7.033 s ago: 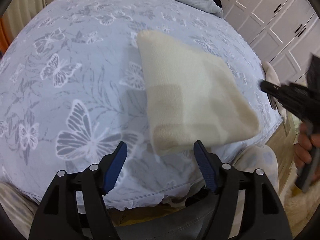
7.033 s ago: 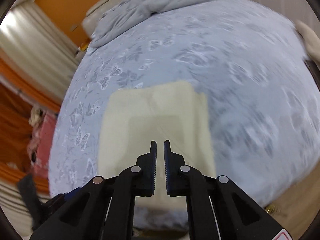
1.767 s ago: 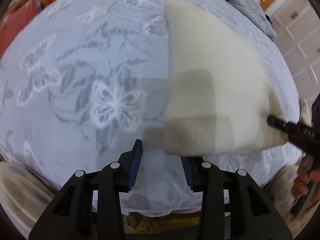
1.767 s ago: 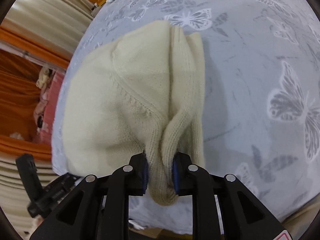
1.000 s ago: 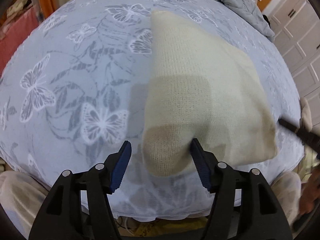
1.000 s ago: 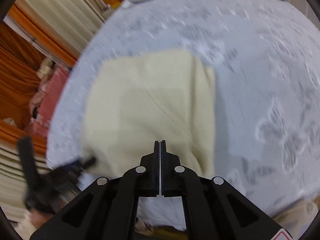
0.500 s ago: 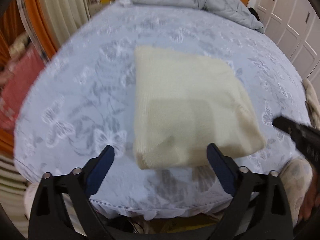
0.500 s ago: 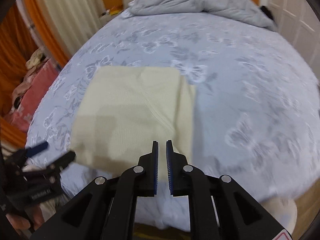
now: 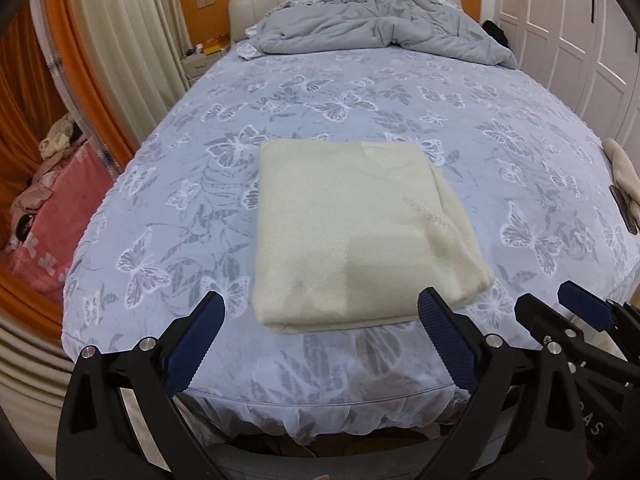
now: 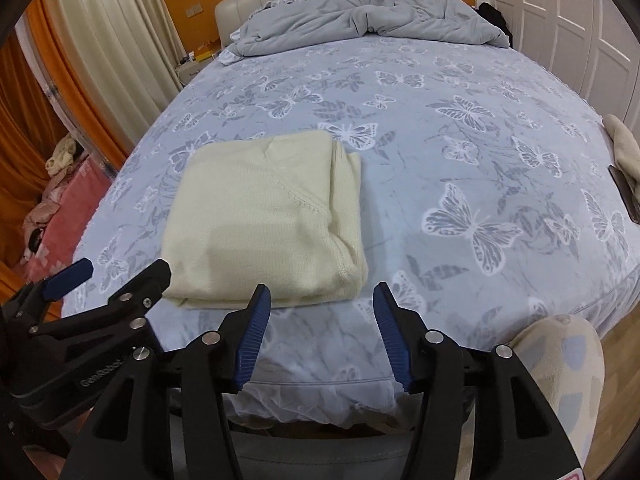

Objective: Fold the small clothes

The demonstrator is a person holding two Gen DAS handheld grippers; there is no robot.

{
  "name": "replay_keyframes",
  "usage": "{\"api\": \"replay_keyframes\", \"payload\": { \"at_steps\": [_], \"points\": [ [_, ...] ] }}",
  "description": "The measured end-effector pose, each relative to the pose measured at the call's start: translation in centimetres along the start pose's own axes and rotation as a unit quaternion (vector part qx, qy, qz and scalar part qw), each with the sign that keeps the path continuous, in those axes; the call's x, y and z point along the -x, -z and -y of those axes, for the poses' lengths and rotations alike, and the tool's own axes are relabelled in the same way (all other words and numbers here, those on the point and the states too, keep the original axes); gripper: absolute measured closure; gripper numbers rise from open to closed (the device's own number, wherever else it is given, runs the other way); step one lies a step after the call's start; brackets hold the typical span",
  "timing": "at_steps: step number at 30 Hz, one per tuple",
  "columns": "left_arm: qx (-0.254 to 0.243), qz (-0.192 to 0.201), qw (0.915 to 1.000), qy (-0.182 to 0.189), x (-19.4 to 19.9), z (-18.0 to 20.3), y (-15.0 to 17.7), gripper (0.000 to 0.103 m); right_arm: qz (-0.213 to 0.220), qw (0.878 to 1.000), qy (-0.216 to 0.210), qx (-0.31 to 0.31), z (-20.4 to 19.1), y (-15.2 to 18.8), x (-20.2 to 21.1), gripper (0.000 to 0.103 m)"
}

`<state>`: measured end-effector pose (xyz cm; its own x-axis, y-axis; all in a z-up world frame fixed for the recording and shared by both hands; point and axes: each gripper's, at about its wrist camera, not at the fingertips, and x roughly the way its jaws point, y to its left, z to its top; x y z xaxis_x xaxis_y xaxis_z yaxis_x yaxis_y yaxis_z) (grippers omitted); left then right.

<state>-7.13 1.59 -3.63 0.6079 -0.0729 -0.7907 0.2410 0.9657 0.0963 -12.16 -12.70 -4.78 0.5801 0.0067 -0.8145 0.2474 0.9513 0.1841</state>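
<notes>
A cream knitted sweater (image 9: pixel 352 236) lay folded into a neat, roughly square bundle on the bed (image 9: pixel 360 80), near its foot edge. Its layered edges showed along the right side and front, and a raised seam ran diagonally across the top layer.

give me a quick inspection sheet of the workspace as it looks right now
surface: bed sheet, blue-grey with butterfly print, smooth.
job's things: cream knit garment folded into a rectangle, lying flat near the foot edge.
clutter: rumpled grey duvet at the headboard; cream item at the right edge.
grippers: left gripper open, empty, off the garment; right gripper open, empty.
cables: nothing seen.
surroundings: curtains left, white wardrobe doors right, pink bedding on the floor side.
</notes>
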Motion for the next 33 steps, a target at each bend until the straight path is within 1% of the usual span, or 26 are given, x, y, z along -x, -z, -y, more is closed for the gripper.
{"api": "replay_keyframes", "payload": {
  "at_steps": [9,14,19,23,27,33],
  "points": [
    [0.001,0.013,0.9996,-0.024,1.5,0.1,0.7,0.008,0.009,1.0,0.0,0.001,-0.1,0.9,1.2,0.05],
    [0.005,0.002,0.9997,-0.023,1.3,0.0,1.1,0.008,0.006,1.0,0.008,0.002,-0.2,1.2,1.2,0.05],
    [0.007,0.005,0.9993,-0.036,1.3,-0.1,1.4,0.008,0.007,1.0,0.01,0.009,-0.4,1.3,1.3,0.05],
    [0.015,0.002,0.9994,-0.032,1.3,-0.4,1.5,0.008,0.008,1.0,0.013,0.014,-0.7,1.4,1.5,0.05],
    [0.013,0.0,0.9993,-0.035,1.2,-0.5,1.6,0.008,0.008,1.0,0.015,0.014,-0.8,1.4,1.5,0.05],
    [0.014,-0.012,0.9994,-0.029,0.9,-0.7,1.6,0.008,0.006,1.0,0.021,0.022,-1.3,1.6,1.5,0.05]
  ]
}}
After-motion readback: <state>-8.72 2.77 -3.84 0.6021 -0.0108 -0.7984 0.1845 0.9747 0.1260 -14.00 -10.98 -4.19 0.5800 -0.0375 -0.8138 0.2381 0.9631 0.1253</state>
